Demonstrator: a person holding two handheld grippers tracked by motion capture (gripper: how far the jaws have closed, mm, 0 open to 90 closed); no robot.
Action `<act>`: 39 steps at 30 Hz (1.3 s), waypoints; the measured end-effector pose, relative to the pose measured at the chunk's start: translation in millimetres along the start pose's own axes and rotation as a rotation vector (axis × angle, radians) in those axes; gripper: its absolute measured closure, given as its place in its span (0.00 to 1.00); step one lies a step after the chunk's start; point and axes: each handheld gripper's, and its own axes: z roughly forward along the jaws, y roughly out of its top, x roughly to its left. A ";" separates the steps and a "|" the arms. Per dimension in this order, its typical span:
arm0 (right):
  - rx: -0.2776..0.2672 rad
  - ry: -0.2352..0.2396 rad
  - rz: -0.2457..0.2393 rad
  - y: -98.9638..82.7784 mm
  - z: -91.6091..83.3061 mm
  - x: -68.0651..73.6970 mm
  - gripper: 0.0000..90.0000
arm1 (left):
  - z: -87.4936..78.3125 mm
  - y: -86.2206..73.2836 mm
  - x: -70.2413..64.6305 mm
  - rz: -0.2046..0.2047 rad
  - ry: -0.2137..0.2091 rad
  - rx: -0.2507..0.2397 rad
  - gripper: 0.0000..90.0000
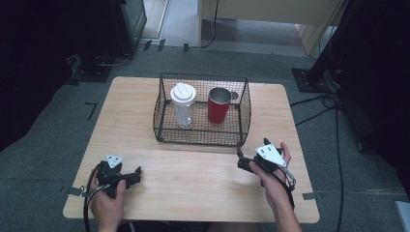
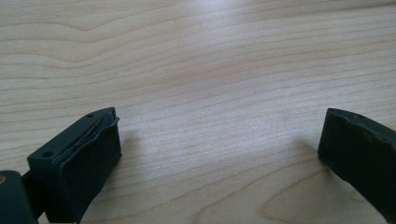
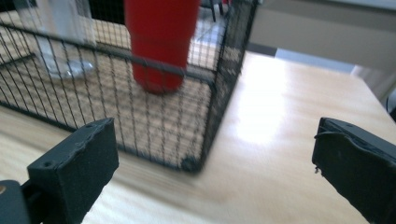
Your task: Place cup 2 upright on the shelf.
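A black wire basket (image 1: 244, 113) stands at the middle back of the wooden table (image 1: 130, 121). Inside it are a clear bottle with a white lid (image 1: 183, 99) on the left and a red metal tumbler (image 1: 219, 105) on the right, both upright. My left gripper (image 1: 137, 175) rests low at the front left, open over bare wood (image 2: 219, 130). My right gripper (image 1: 240, 160) is held just in front of the basket's right front corner, open and empty (image 3: 212, 135). Through the mesh (image 3: 224, 84) the right gripper view shows the tumbler (image 3: 161, 42) and the bottle (image 3: 60, 37).
Bare tabletop (image 1: 193, 183) lies between my two grippers and in front of the basket. Grey carpet surrounds the table, with cables (image 1: 319, 104) on the right and dark stands (image 1: 96, 70) at the back left. The table's right edge (image 1: 300, 145) is near my right hand.
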 end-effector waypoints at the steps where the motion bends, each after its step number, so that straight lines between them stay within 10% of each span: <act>1: 0.007 -0.003 0.008 -4.0 -1.6 -2.4 0.01 | 0.0 0.0 0.0 -0.001 0.000 0.000 0.00; 22: 0.231 -0.110 0.075 -53.8 -40.2 -59.5 0.01 | 0.0 -0.2 -1.6 0.002 -0.003 -0.001 0.00; 30: 0.363 -0.131 -0.045 -64.5 -52.9 -74.9 0.01 | 0.0 -0.2 -1.6 0.002 -0.003 -0.001 0.00; 39: 0.431 0.002 0.102 -72.2 -67.0 -94.3 0.01 | 0.0 -0.2 -1.5 0.003 -0.003 0.000 0.00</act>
